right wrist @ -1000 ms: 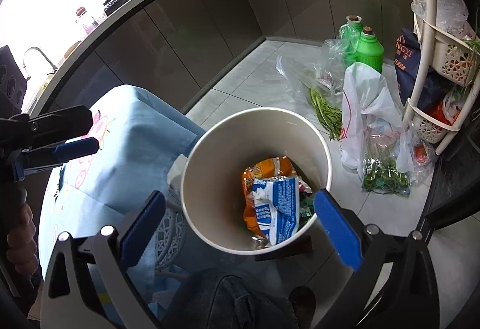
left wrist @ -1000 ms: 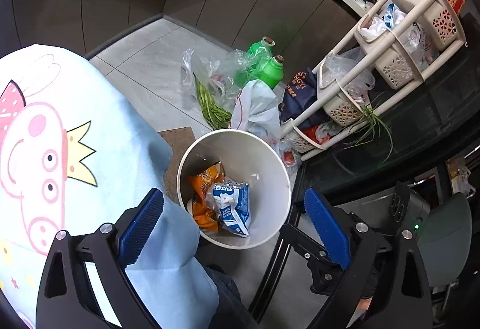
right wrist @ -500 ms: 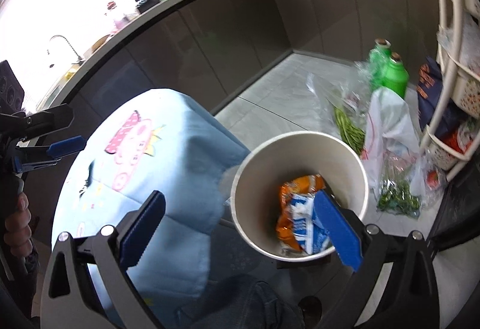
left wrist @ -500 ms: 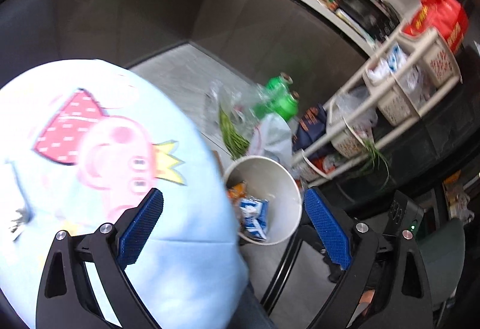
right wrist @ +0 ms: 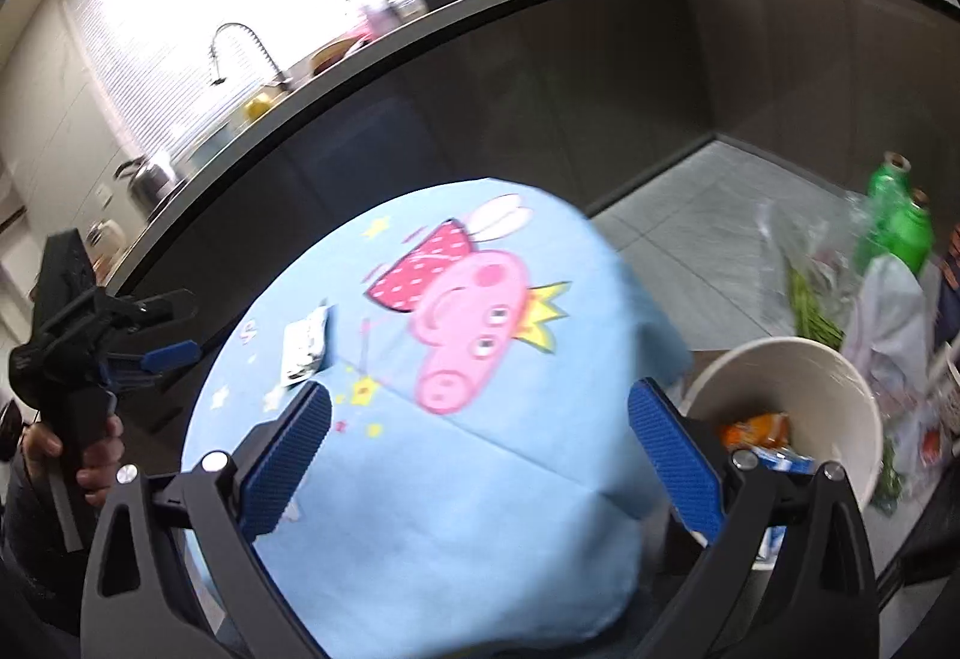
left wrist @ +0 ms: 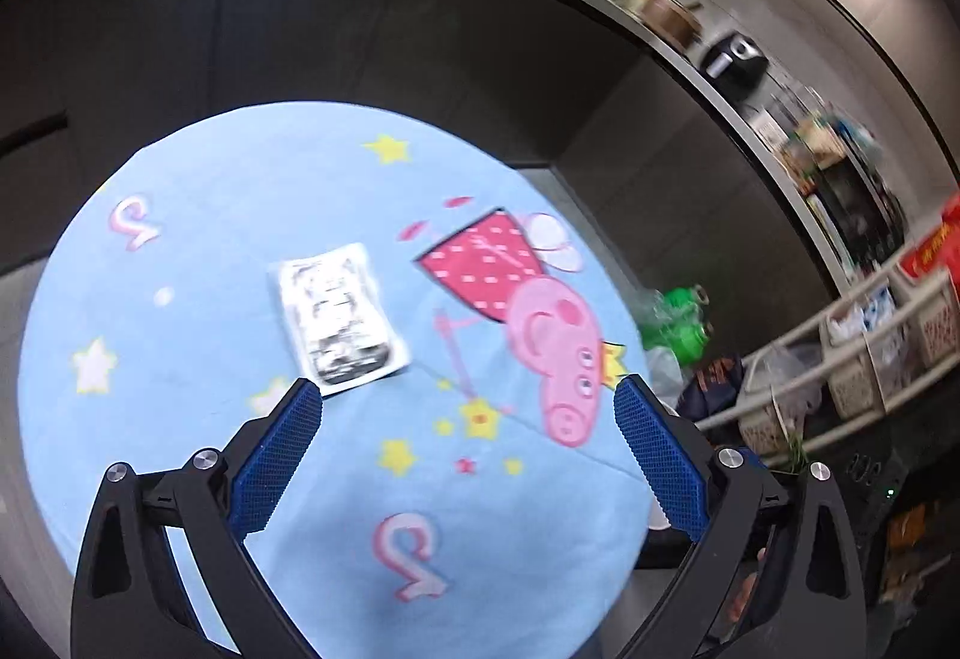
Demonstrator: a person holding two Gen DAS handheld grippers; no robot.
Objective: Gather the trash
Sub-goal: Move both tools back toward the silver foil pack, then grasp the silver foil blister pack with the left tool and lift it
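One flat silver-and-white foil wrapper [left wrist: 339, 320] is lying on the round worktop draped in a light-blue cartoon-pig cloth [left wrist: 336, 479], left of the pig print and well apart from the white round plastic trash bin [right wrist: 798, 365] sitting on the floor off the worktop's right edge. Bin is already holding an orange snack packet [right wrist: 759, 428] and a blue-and-white packet [right wrist: 780, 460].

Left gripper [left wrist: 465, 401] is hovering over the cloth, fingers spread wide, holding nothing; the left pad [left wrist: 279, 449] is sitting just beside the wrapper's near corner. Right gripper [right wrist: 477, 419] is also spread and empty, hanging between worktop and bin.

Risks I'm seeing:
- Wrapper is lying flat, so pads are likely skating over it or just pushing it along.
- Cloth is soft and loose; closing low is likely pinching fabric with the foil, and lifting then drags the cloth.
- Foil is light and slippery; a corner pinch is probably slipping out on the way across to the bin, landing among the plastic bags [right wrist: 888, 311] and green plastic bottles [right wrist: 900, 227] on the floor.
- Both views are blurring, so alignment is uncertain.
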